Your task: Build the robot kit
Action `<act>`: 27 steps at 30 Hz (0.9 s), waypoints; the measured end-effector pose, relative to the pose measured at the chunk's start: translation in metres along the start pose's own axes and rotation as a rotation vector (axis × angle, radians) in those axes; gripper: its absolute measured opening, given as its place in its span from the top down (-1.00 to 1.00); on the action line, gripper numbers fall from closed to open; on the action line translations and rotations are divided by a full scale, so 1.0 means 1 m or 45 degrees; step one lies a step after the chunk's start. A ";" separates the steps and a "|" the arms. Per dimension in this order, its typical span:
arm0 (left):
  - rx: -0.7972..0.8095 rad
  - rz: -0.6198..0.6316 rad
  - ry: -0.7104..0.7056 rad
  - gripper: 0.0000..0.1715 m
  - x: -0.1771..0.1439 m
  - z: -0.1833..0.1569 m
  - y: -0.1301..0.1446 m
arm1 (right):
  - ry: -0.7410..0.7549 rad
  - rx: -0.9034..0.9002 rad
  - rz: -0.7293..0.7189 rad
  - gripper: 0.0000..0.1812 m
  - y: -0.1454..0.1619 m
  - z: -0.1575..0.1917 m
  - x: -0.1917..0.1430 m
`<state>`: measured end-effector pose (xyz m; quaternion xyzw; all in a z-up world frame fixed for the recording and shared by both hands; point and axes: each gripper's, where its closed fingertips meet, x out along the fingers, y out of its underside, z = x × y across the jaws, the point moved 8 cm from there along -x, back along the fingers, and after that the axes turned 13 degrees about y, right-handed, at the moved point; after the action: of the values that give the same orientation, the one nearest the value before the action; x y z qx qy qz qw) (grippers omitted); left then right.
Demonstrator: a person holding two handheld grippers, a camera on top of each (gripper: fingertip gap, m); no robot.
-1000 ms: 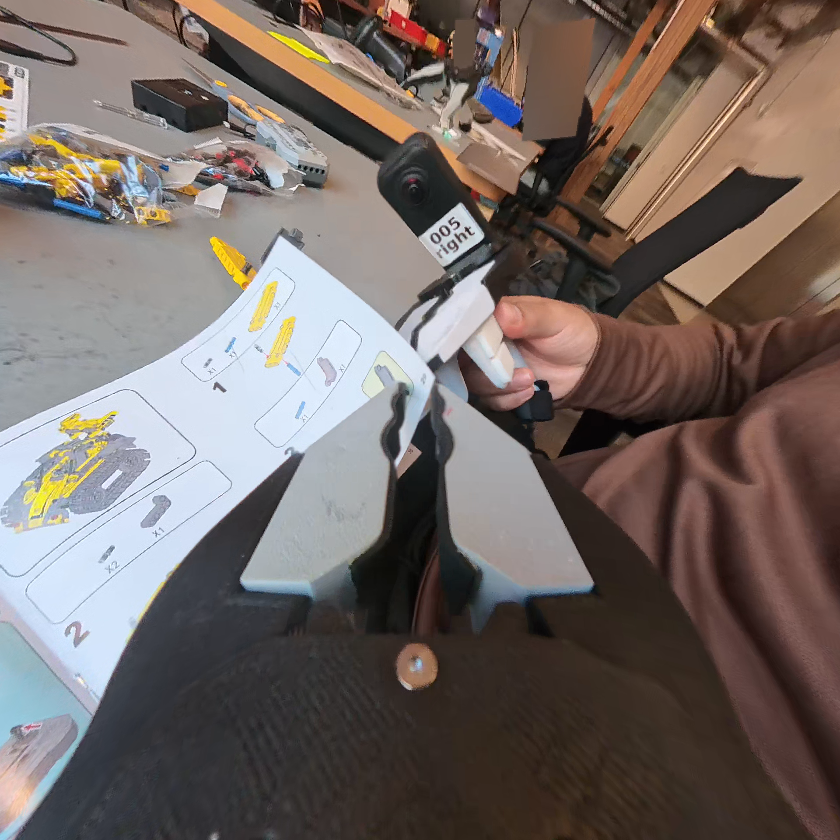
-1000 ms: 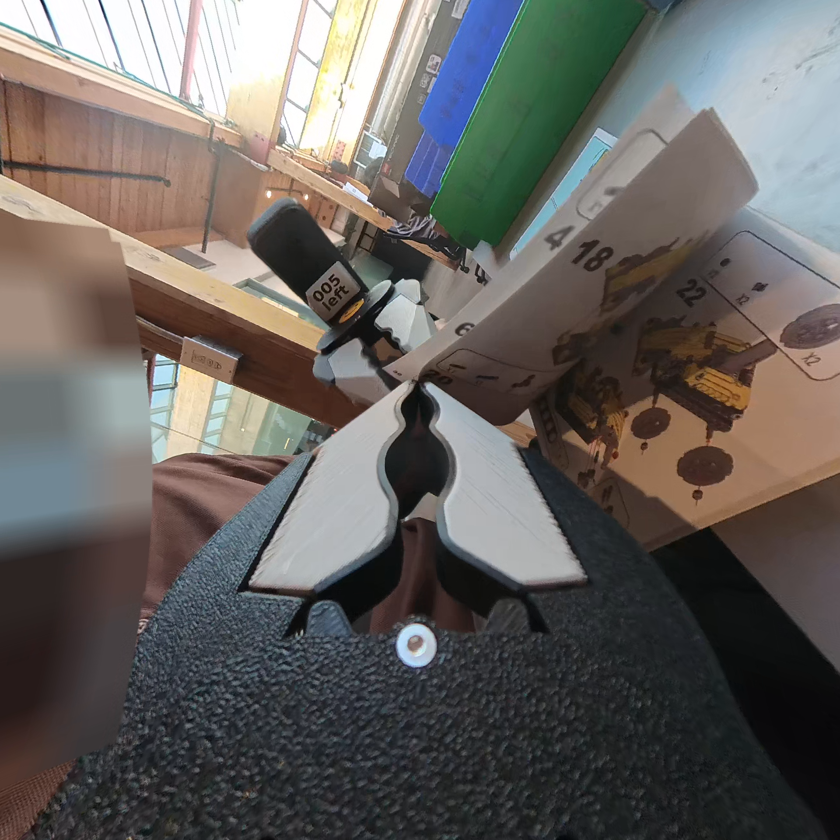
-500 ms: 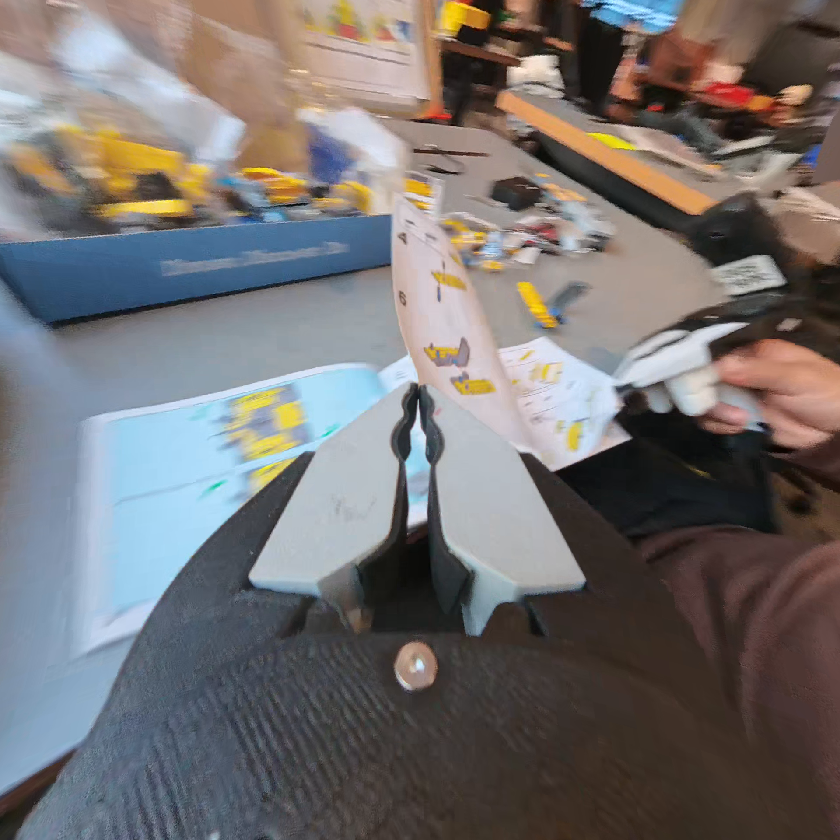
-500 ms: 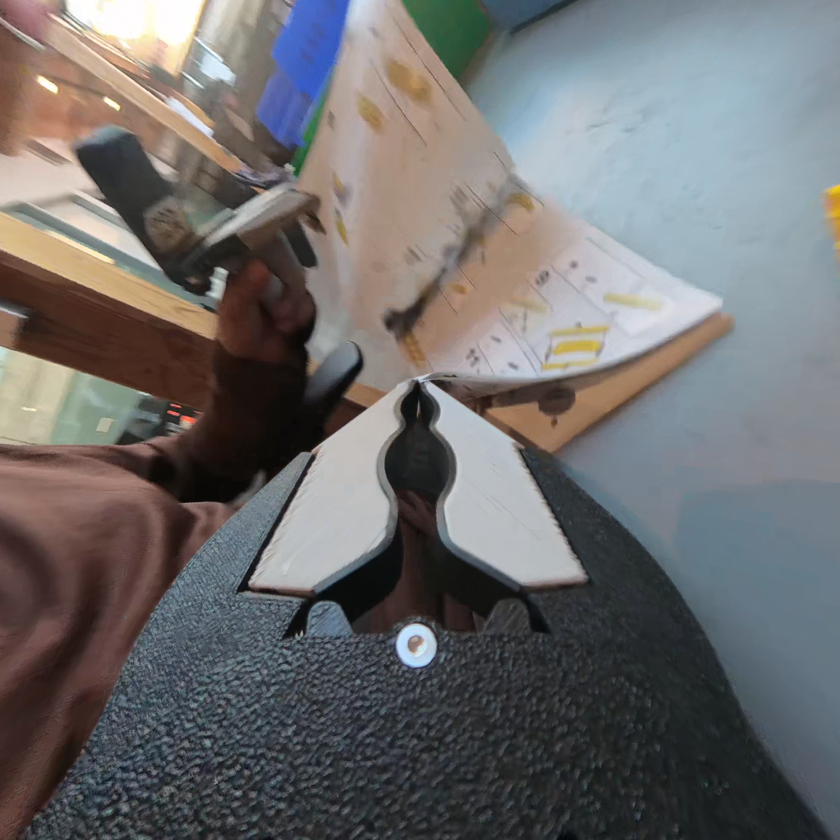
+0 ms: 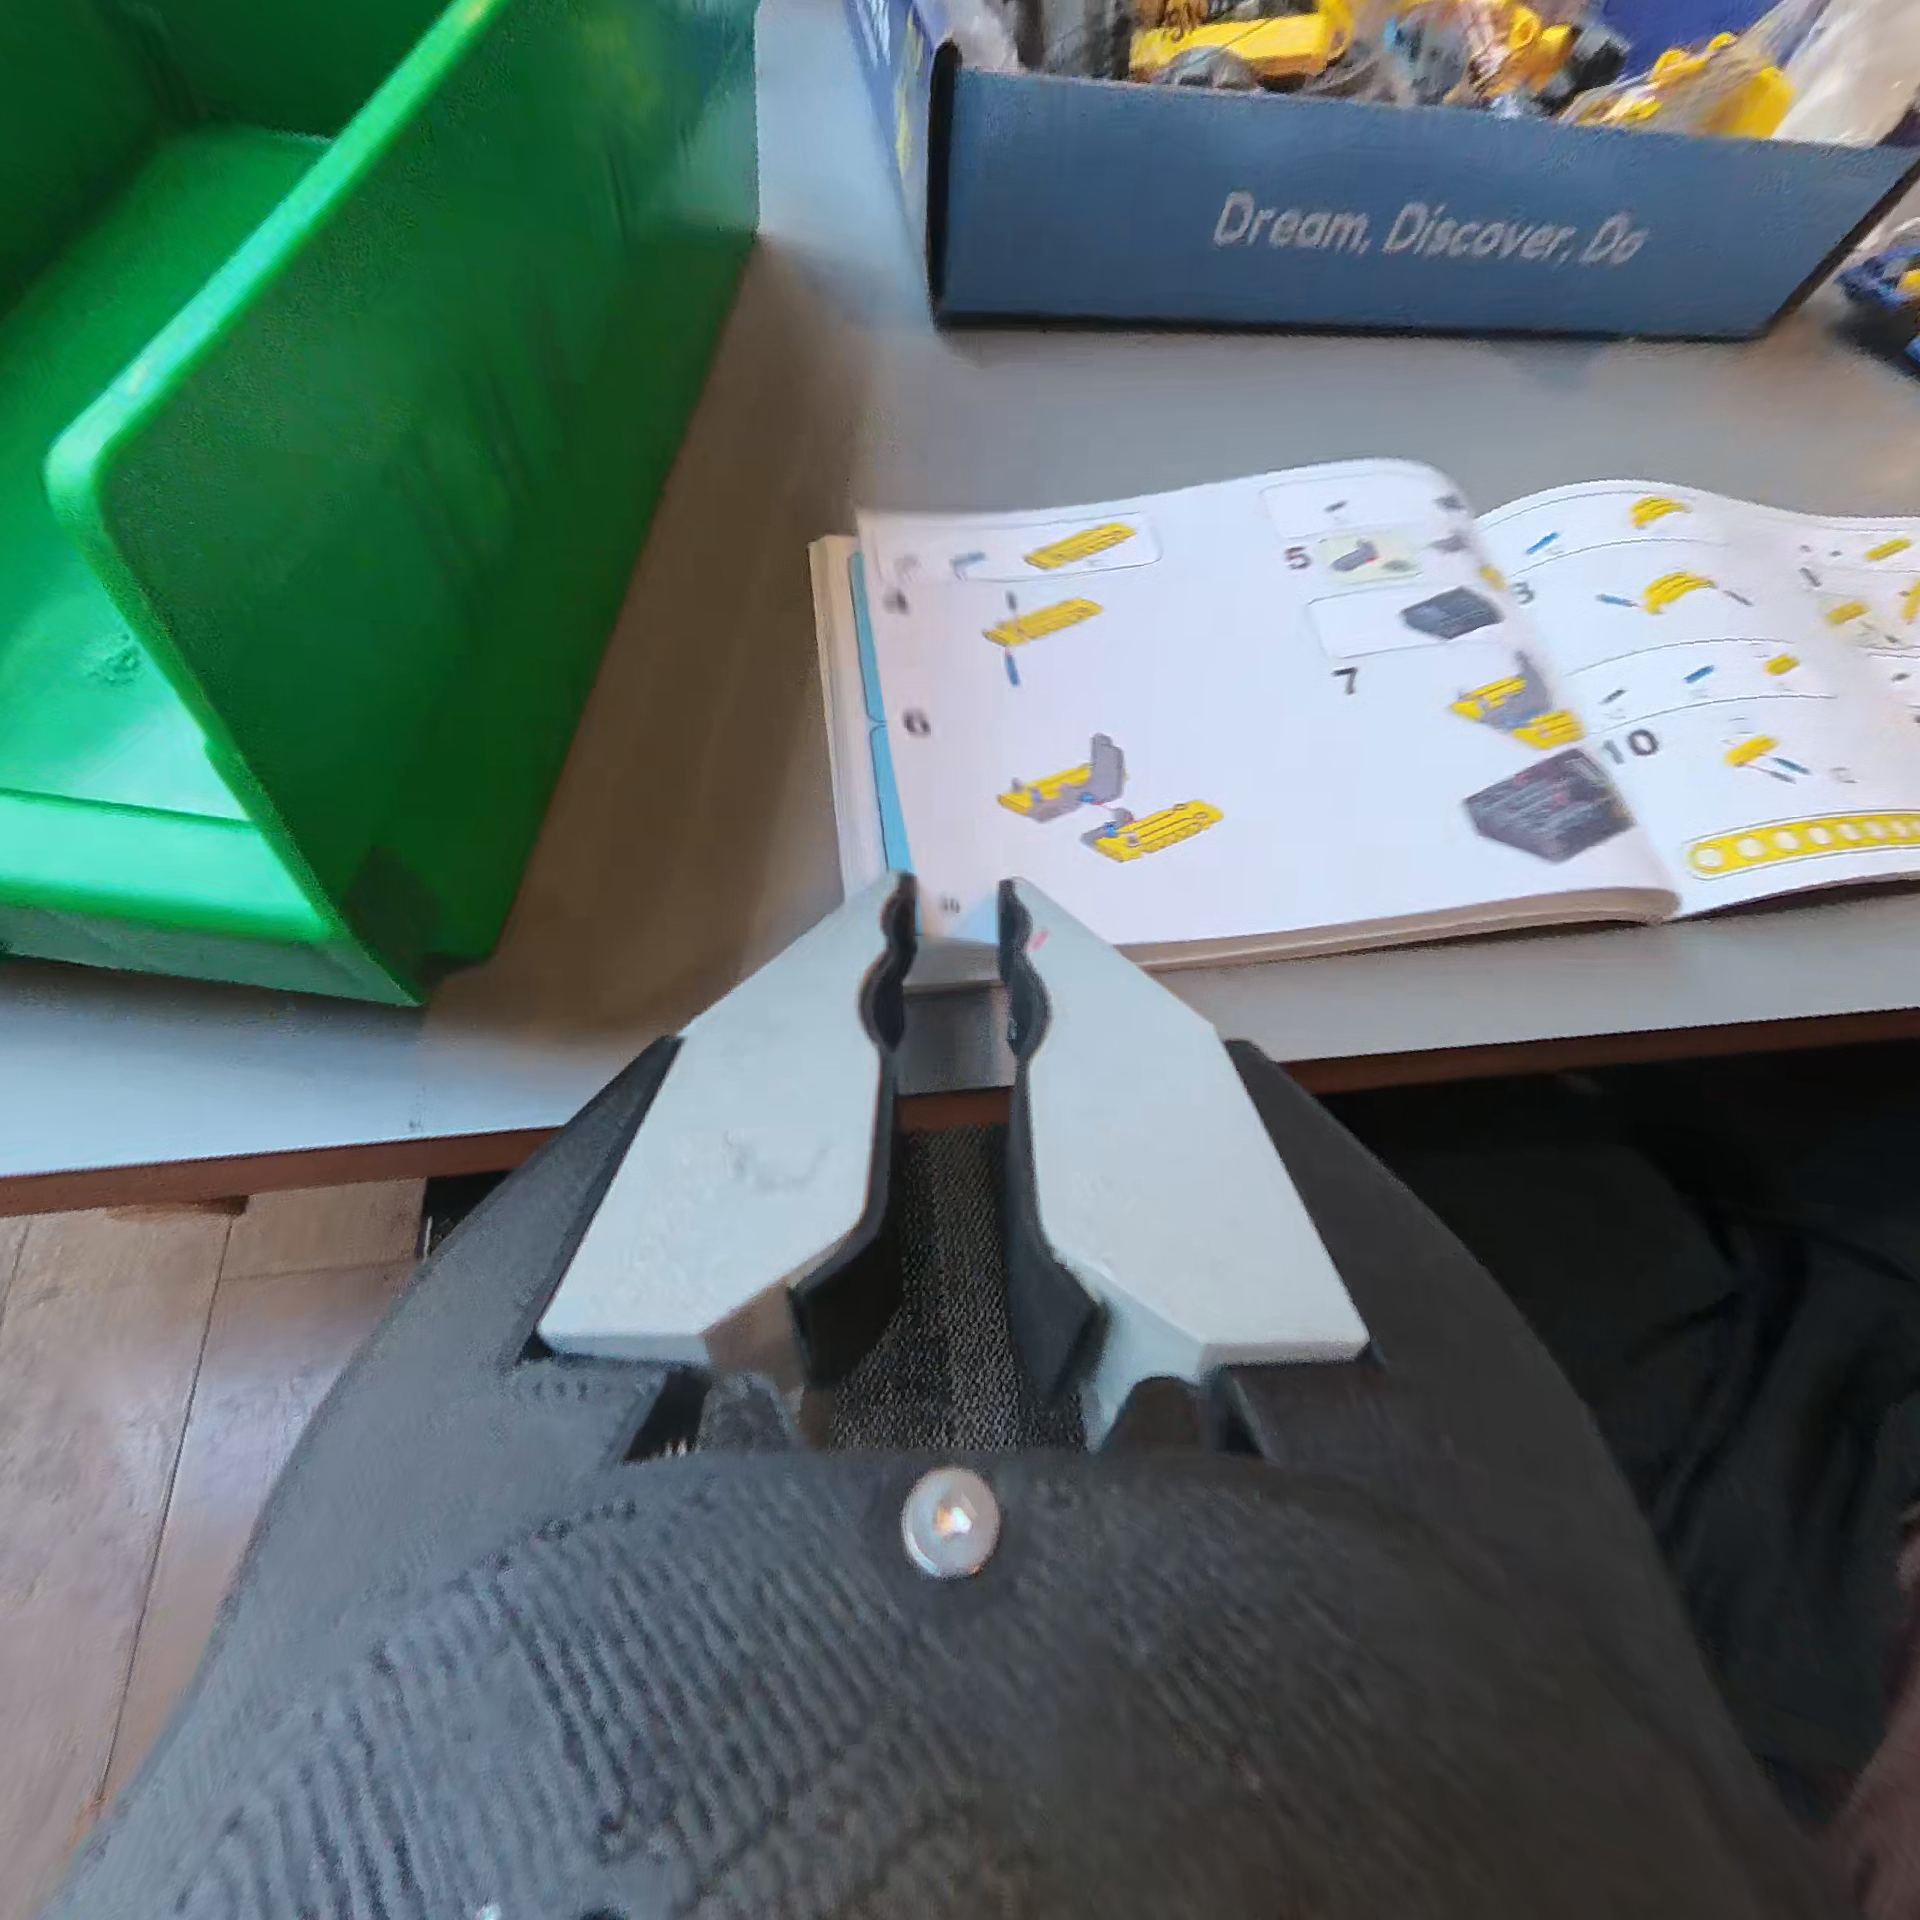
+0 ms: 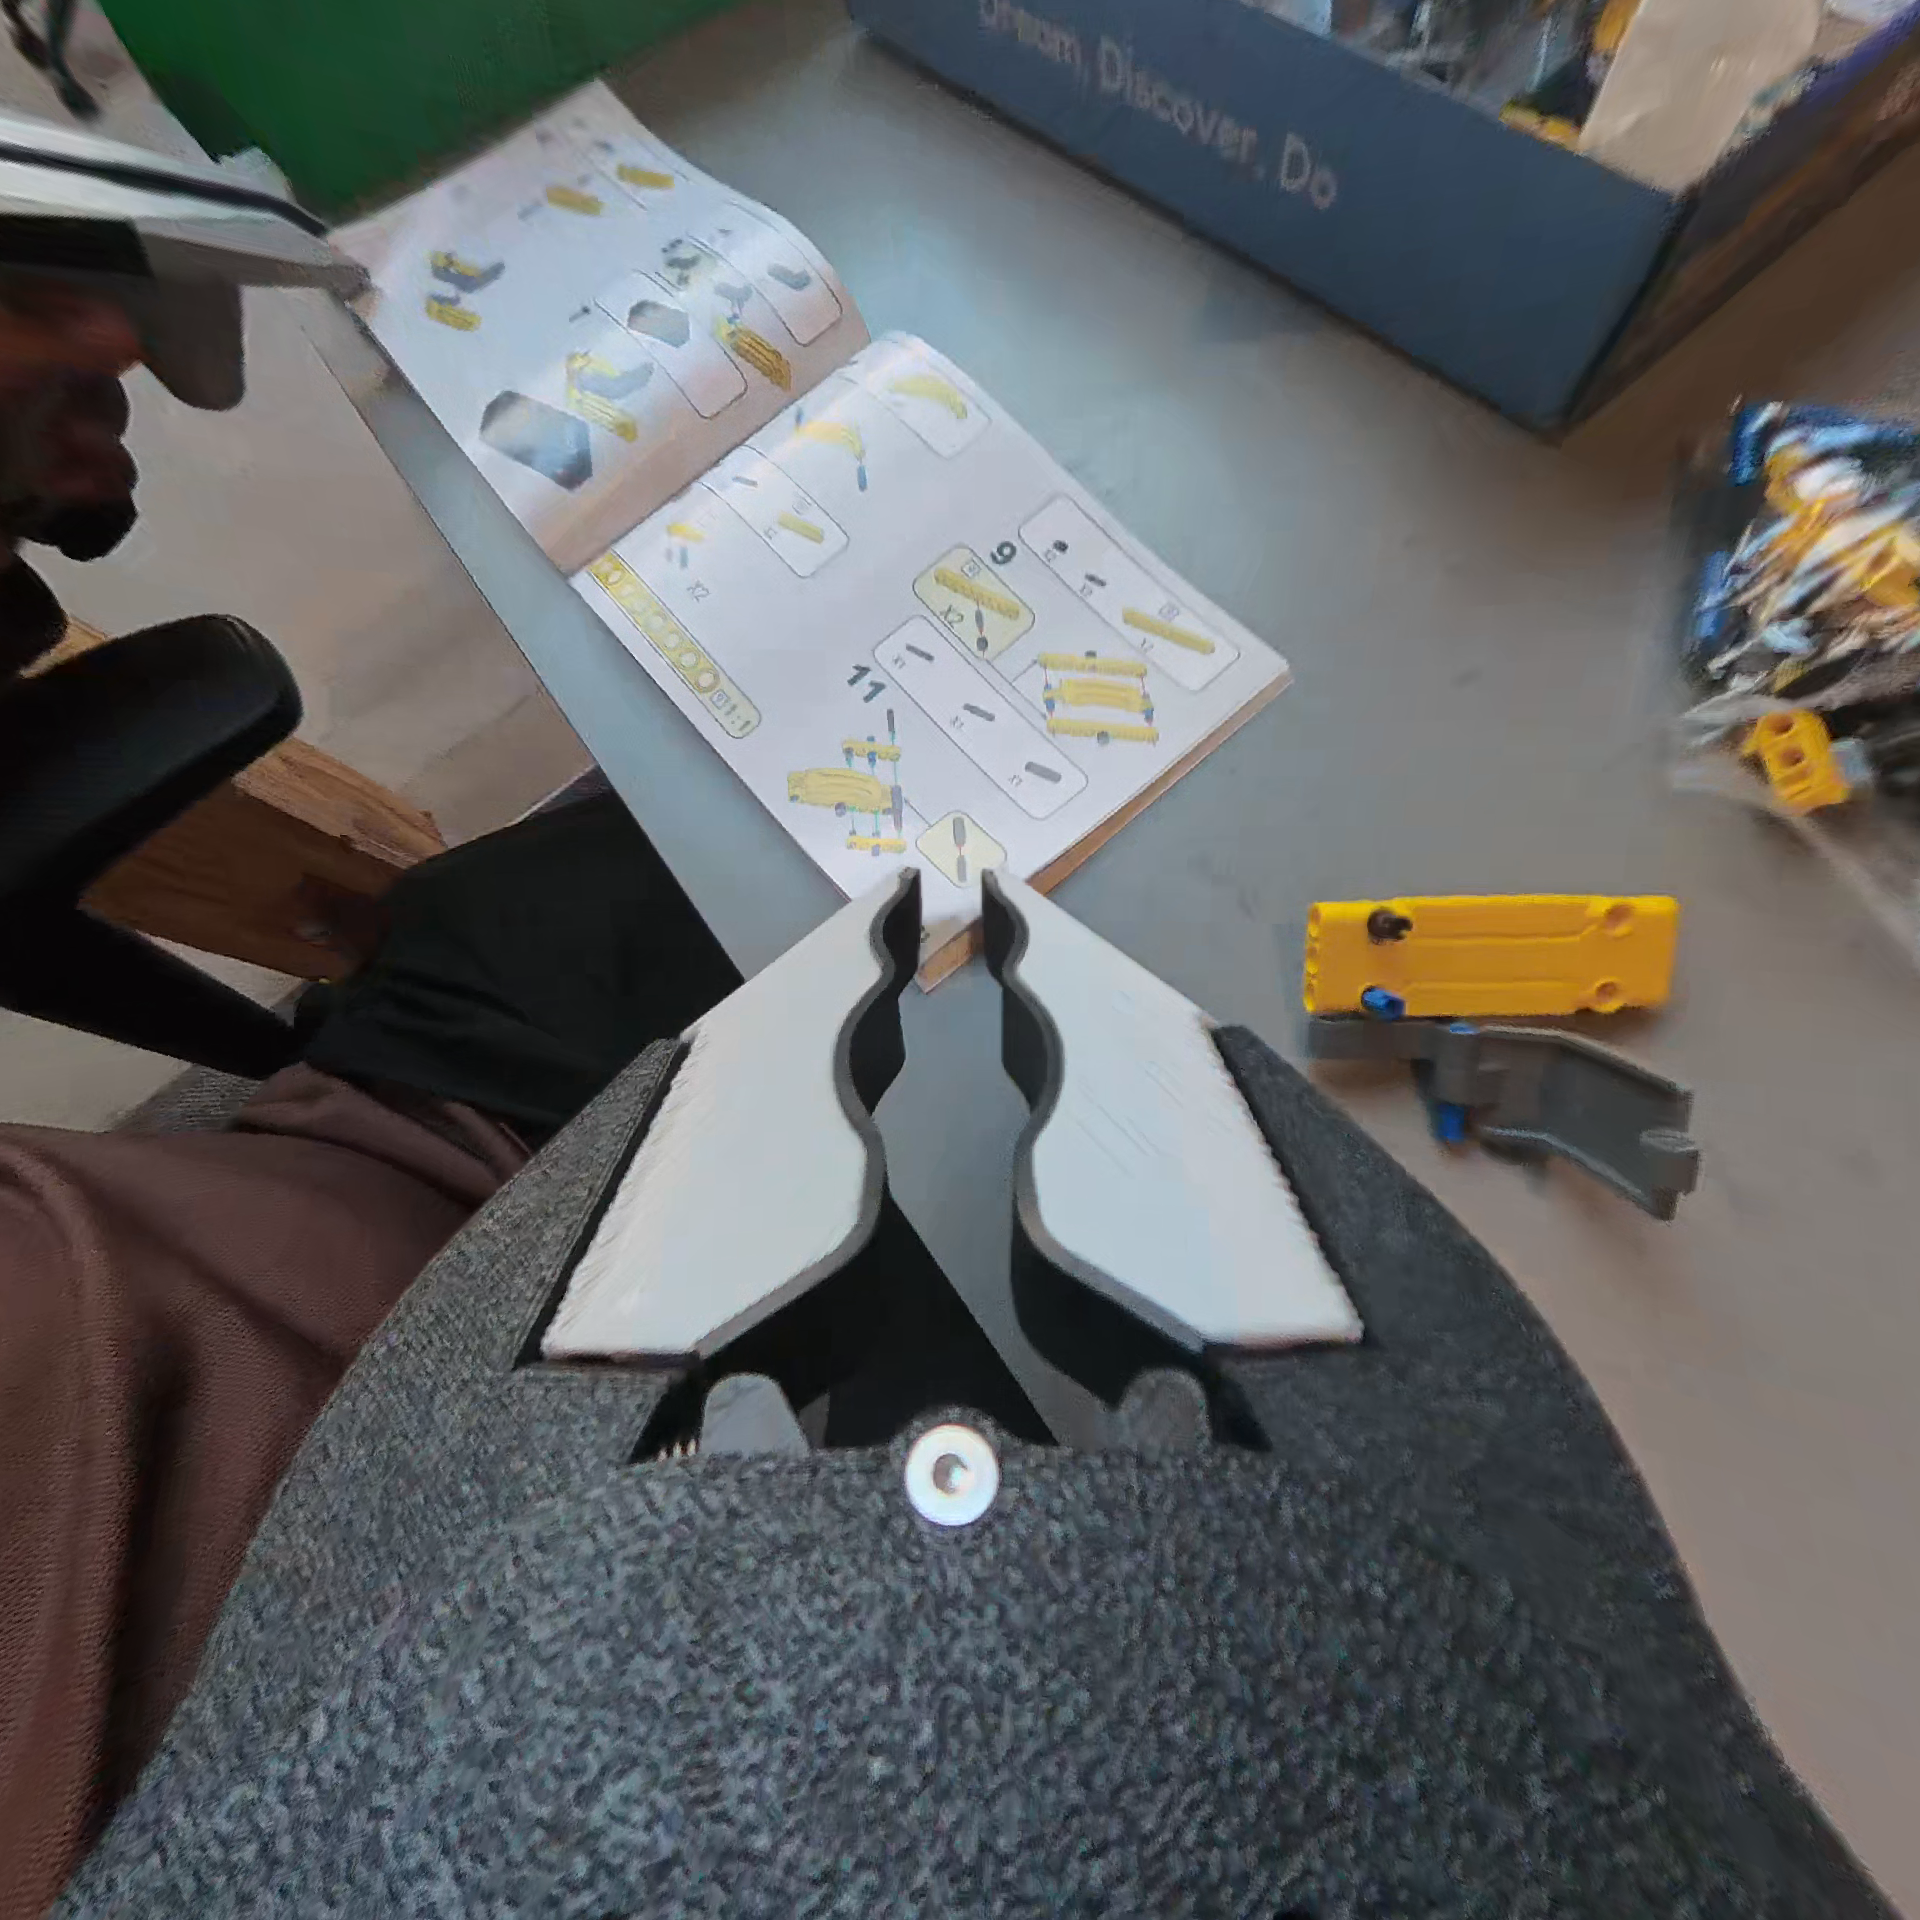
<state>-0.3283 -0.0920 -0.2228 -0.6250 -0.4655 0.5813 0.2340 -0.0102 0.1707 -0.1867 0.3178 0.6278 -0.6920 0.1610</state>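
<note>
An instruction booklet lies open and flat on the grey table near its front edge. It also shows in the right wrist view. My left gripper is open and empty, just in front of the booklet's near left corner. My right gripper is open and empty, at the booklet's near right corner. A yellow building piece and a grey piece lie on the table to the right of it. The other gripper shows blurred at the upper left.
A green plastic bin stands left of the booklet. A blue cardboard box with yellow parts stands behind it, also in the right wrist view. Bags of parts lie at the right. A chair armrest sits below the table edge. Left tips to right tips: about 35 cm. From my right tips it is roughly 10 cm to the yellow building piece; from my left, 40 cm.
Both grippers were shut on a booklet page and turned it over. They have let go and opened. The booklet now lies flat at a new spread, and both grippers have drawn back to its near corners.
</note>
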 end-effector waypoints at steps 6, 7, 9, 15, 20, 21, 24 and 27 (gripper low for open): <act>0.106 -0.163 -0.105 0.77 -0.021 -0.019 -0.022 | -0.124 -0.155 -0.030 0.78 -0.016 0.037 0.009; 0.143 -0.192 -0.052 0.81 -0.024 -0.033 -0.029 | -0.151 -0.164 -0.022 0.78 -0.016 0.043 0.016; 0.207 -0.214 0.140 0.96 -0.021 -0.067 -0.041 | -0.172 -0.199 -0.001 0.81 -0.016 0.051 0.030; 0.463 0.062 0.352 1.00 0.053 -0.118 -0.047 | -0.115 -0.297 0.121 1.00 -0.017 0.054 0.063; 0.450 0.271 0.275 1.00 0.081 -0.092 -0.018 | -0.099 -0.333 0.204 1.00 -0.011 0.042 0.073; 0.437 0.252 0.288 1.00 0.080 -0.089 -0.016 | -0.103 -0.334 0.203 1.00 -0.011 0.040 0.073; 0.417 0.240 0.266 1.00 0.075 -0.081 -0.014 | -0.069 -0.338 0.171 1.00 -0.013 0.032 0.077; 0.364 0.178 0.243 1.00 0.073 -0.080 -0.014 | -0.026 -0.336 0.131 1.00 -0.016 0.028 0.081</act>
<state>-0.2653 -0.0041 -0.2313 -0.6686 -0.3091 0.5944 0.3227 -0.0869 0.1604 -0.2260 0.3184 0.6945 -0.5976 0.2430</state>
